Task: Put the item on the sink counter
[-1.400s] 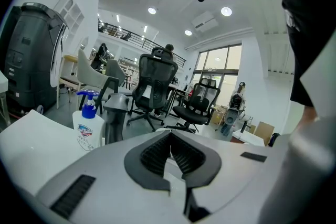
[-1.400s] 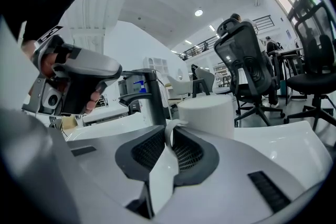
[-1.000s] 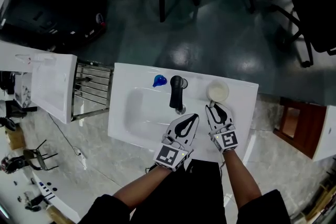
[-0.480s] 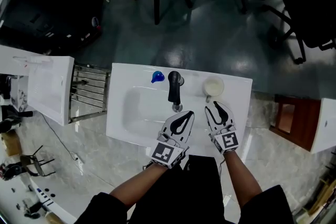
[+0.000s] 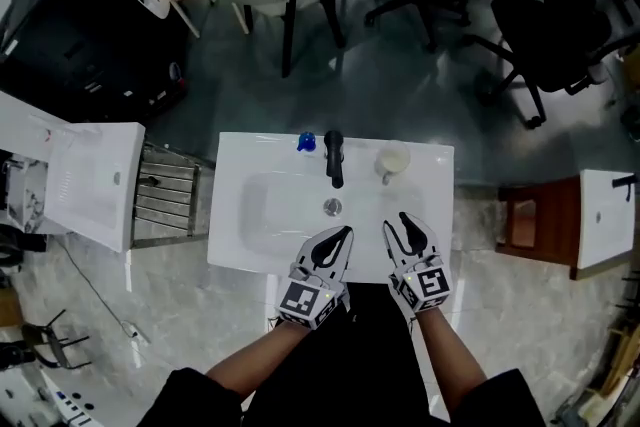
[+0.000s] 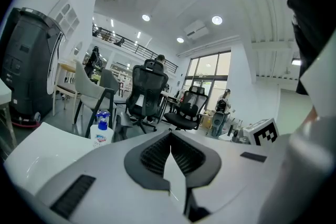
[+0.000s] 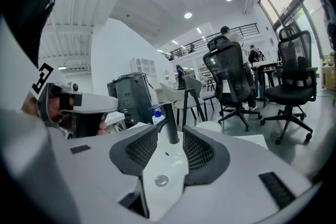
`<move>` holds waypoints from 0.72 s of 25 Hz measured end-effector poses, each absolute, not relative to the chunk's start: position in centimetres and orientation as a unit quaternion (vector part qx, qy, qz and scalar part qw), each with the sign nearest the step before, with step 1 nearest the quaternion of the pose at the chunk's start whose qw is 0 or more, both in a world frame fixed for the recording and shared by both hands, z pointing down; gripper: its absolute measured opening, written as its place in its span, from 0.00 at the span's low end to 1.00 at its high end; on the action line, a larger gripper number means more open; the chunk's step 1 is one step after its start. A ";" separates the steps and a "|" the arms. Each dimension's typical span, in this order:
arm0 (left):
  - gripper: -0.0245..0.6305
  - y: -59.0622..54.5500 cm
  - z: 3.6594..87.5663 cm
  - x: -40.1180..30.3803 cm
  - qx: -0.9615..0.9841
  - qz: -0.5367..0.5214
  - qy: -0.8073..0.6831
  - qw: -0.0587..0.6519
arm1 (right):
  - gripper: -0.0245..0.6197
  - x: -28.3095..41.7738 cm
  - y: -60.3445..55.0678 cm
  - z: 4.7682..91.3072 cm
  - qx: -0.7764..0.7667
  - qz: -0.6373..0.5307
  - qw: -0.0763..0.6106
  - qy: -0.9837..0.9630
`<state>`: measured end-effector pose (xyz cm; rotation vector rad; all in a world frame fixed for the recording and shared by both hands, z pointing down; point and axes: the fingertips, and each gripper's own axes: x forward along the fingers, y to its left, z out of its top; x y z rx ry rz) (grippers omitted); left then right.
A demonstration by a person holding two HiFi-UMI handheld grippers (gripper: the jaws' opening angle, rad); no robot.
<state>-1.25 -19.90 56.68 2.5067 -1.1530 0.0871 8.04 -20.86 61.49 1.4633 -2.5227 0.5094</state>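
Left gripper [image 6: 170, 136] is held shut, pads met at the tips, nothing clamped. Right gripper [image 5: 396, 221] jaws have just been opening and are spread wide. Nothing is held between them, and only the faucet [image 5: 334, 158] is seen through the gap, well ahead. The cup [image 5: 392, 161] is set on the sink counter [image 5: 230, 165] — ahead of the right gripper, well apart from it, just right of the faucet. Both grippers are held over the counter's near edge.
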 end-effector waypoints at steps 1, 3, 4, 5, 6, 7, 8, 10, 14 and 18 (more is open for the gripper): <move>0.06 -18.9 56.2 -1.8 0.891 0.032 -0.409 0.192 | 0.27 7.6 -19.9 60.6 0.496 0.171 0.093 -0.846; 0.06 -16.9 55.2 -2.7 0.892 0.030 -0.407 0.196 | 0.27 6.6 -17.8 58.9 0.501 0.166 0.096 -0.844; 0.06 -15.9 54.7 -3.1 0.892 0.029 -0.406 0.197 | 0.27 6.1 -16.8 58.1 0.505 0.164 0.096 -0.842; 0.06 -15.0 54.1 -3.5 0.893 0.028 -0.405 0.196 | 0.27 5.6 -15.9 57.1 0.509 0.161 0.093 -0.841; 0.06 -14.2 53.5 -3.9 0.893 0.026 -0.404 0.195 | 0.27 5.0 -15.0 56.2 0.511 0.159 0.089 -0.840; 0.06 -13.5 52.9 -4.2 0.894 0.023 -0.403 0.193 | 0.27 4.4 -14.2 55.3 0.512 0.156 0.087 -0.840; 0.06 -12.8 52.4 -4.4 0.896 0.020 -0.401 0.191 | 0.27 3.7 -13.5 54.5 0.512 0.152 0.086 -0.841; 0.06 -11.4 51.6 -4.9 0.898 0.017 -0.396 0.189 | 0.27 2.5 -12.0 53.1 0.513 0.145 0.086 -0.842; 0.06 -8.3 50.1 -5.4 0.905 0.017 -0.380 0.193 | 0.27 0.9 -8.8 50.5 0.517 0.142 0.086 -0.840; 0.06 -5.8 48.8 -5.8 0.908 0.010 -0.371 0.193 | 0.27 0.4 -6.3 48.9 0.521 0.141 0.096 -0.836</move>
